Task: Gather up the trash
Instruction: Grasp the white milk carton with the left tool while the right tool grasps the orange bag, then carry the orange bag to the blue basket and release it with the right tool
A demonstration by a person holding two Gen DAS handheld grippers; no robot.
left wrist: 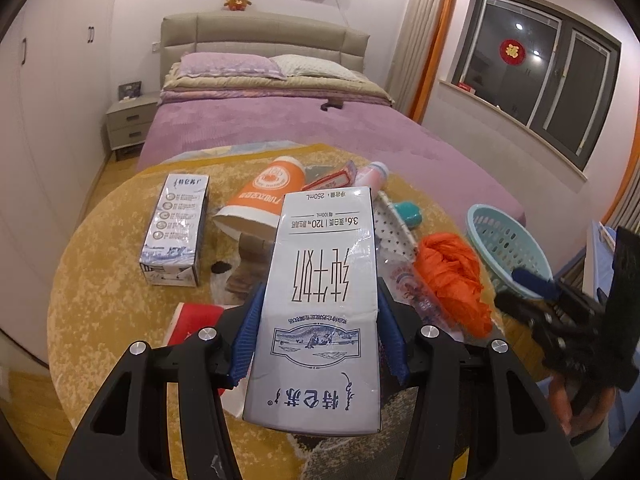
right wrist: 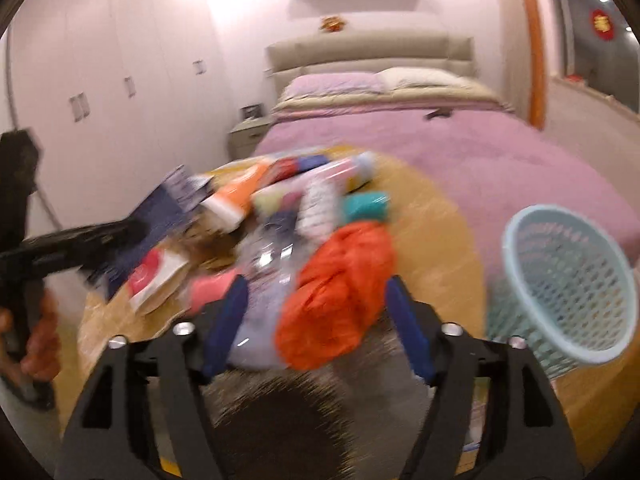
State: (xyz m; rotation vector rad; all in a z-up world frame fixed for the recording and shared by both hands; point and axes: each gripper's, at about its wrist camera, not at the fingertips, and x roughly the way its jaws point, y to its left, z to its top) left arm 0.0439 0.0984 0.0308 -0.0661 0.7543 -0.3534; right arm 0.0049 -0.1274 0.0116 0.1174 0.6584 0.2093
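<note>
The milk carton [left wrist: 320,304] is pinched between the blue pads of the left gripper [left wrist: 320,336], gripped across its narrow sides and lifted clear of the yellow round rug [left wrist: 104,304], so it can be carried across to the light blue mesh basket [left wrist: 506,246] standing at the rug's right edge, near the bed [left wrist: 280,132]. More trash lies on the rug: a second milk carton [left wrist: 174,232] on its side, an orange paper cup [left wrist: 264,200] tipped over, a pink bottle [left wrist: 372,174], a teal object [left wrist: 408,212] and a crumpled orange plastic bag [left wrist: 452,276]. The right gripper [right wrist: 318,332] hangs spread open and empty, its view blurred, aimed at the orange bag, probably its next pick.
</note>
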